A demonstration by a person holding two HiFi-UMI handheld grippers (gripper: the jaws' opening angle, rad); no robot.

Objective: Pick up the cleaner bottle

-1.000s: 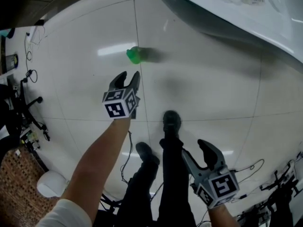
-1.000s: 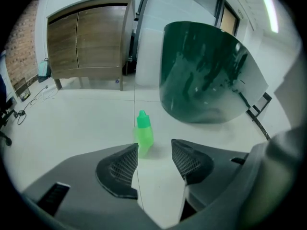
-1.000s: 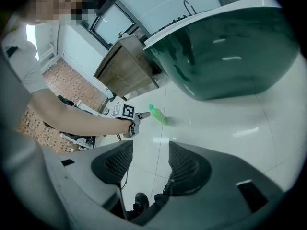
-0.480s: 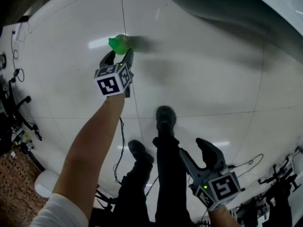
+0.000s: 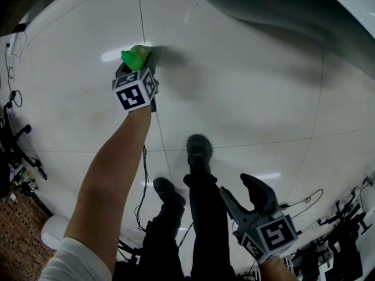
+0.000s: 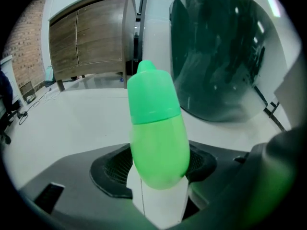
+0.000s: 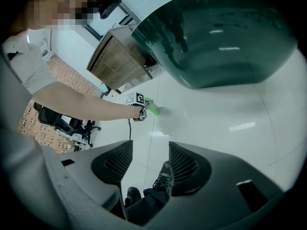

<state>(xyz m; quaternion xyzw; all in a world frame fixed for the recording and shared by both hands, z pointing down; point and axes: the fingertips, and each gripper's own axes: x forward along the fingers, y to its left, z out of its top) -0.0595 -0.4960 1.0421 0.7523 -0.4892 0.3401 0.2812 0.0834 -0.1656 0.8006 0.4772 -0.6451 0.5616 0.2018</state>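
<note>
Head view: white tiled floor [image 5: 246, 98], dark tub [image 5: 281, 16] at the far edge. Bottle [image 5: 135, 57] is on the floor at a tile seam, my left gripper [image 5: 136, 68] on it.

Left gripper view: my jaws, just opening, stand wide around the green bottle without pressing it. Wooden cabinet [image 6: 91, 42] behind.

Right gripper view: my right gripper [image 7: 151, 162] jaws are apart, empty, above shoes [image 7: 165, 176].

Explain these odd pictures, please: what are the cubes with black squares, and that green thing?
No robot: a person holds a two-jaw gripper in each hand; the marked cubes are part of them. One picture comes from a head camera looking down, two from cameras on the grippers. The left gripper is at a green plastic cleaner bottle on the white tiled floor; its jaws have just been opening and flank the bottle, not yet gripping. The right gripper hangs open and empty.
</note>
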